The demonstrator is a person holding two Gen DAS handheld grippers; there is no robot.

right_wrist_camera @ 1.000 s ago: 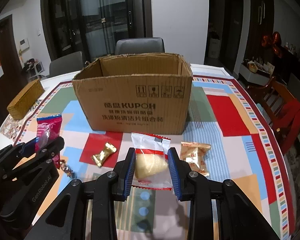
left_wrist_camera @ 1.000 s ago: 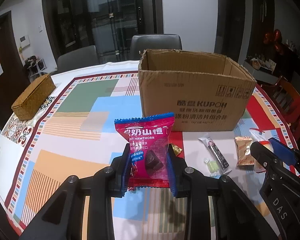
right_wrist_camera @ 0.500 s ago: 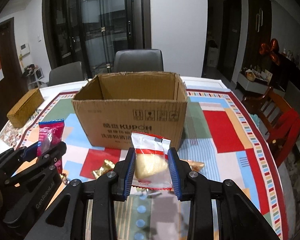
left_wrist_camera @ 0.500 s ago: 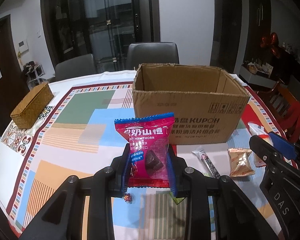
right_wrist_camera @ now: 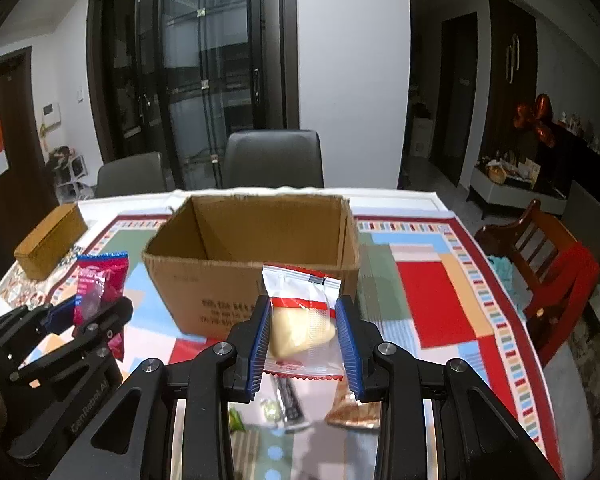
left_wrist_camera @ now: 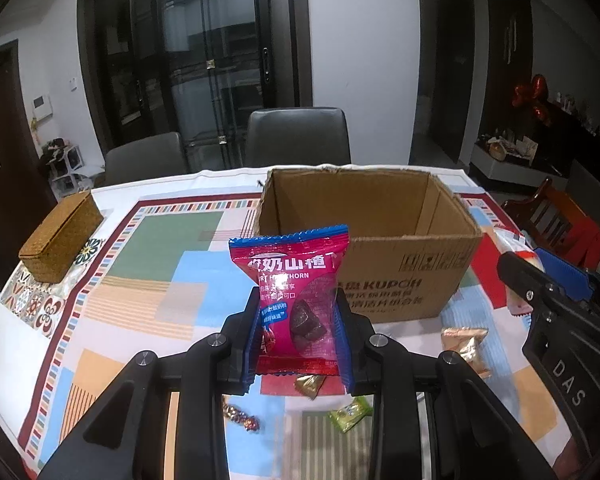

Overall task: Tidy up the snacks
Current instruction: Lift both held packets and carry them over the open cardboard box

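Note:
My left gripper is shut on a red hawthorn snack packet and holds it upright above the table, in front of the open cardboard box. My right gripper is shut on a white and red packet with a pale pastry inside, held just in front of the same box. Each gripper shows in the other's view, the right one and the left one. The box interior that shows looks empty.
Loose snacks lie on the patterned tablecloth below the grippers: a gold candy, a green one, a tan packet, a dark stick packet. A woven box sits far left. Chairs stand behind the table.
Both grippers have risen and moved toward the box with their packets, so the box's open top now shows more from above. The snacks on the table have dropped lower in view.

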